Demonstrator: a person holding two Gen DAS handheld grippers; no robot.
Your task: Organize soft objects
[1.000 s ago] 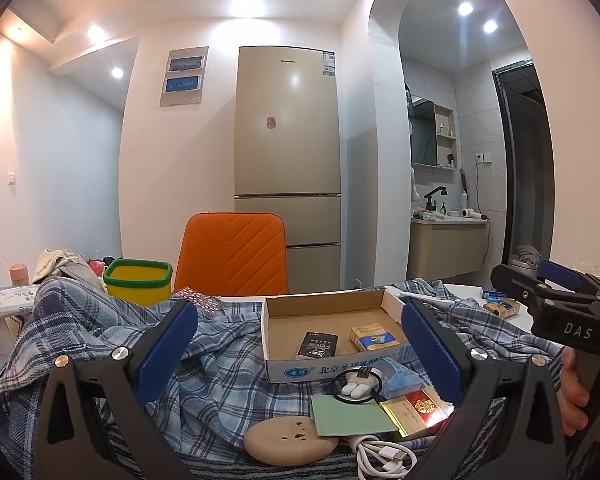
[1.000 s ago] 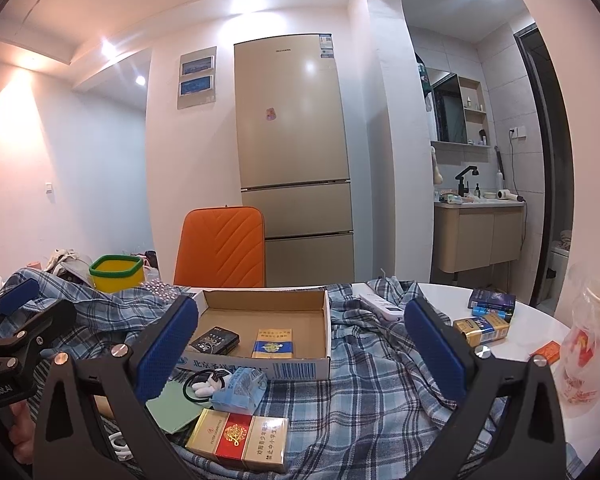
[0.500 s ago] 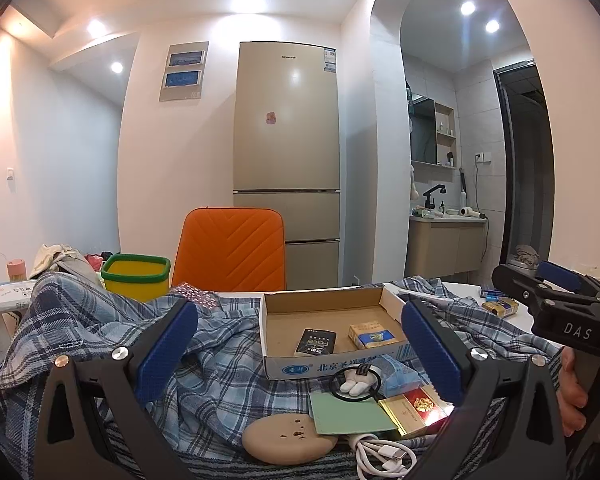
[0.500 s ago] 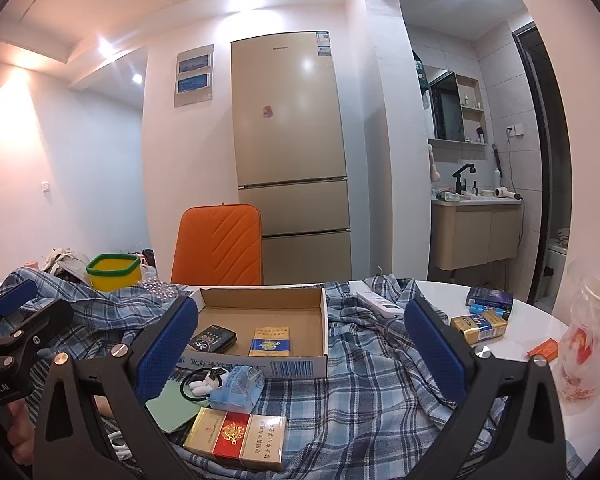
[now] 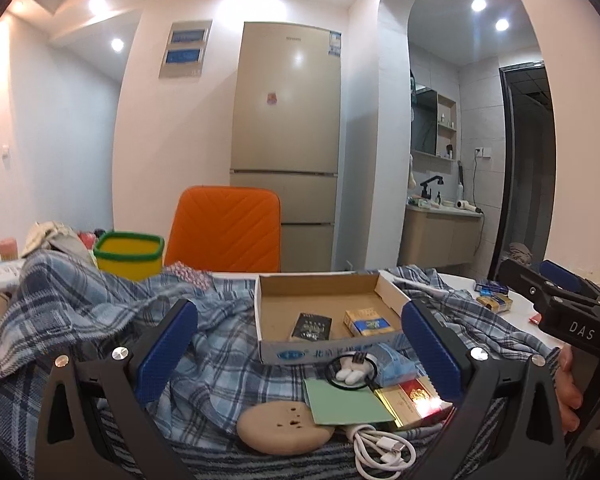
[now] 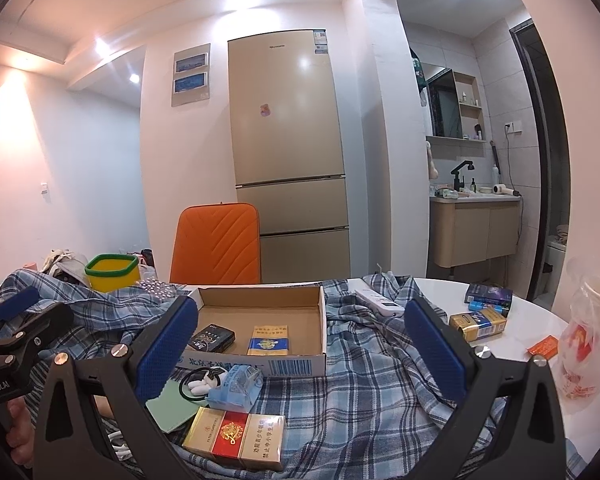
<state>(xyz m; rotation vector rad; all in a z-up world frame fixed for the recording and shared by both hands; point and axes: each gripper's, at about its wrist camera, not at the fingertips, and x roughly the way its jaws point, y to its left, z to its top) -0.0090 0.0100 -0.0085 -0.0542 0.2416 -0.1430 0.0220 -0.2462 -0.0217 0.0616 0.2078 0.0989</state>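
looks like someone's apartment to me | tall fridge [image 5: 286, 128] | orange chair [image 5: 224, 234] | bathroom sink nook [image 6: 474, 222] off the side

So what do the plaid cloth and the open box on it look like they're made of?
Plaid cloth: looks like soft woven fabric, matte, rumpled into folds and draping over the table.
Open box: seems to be cardboard, brown and matte inside, white printed outside, walls standing stiff.
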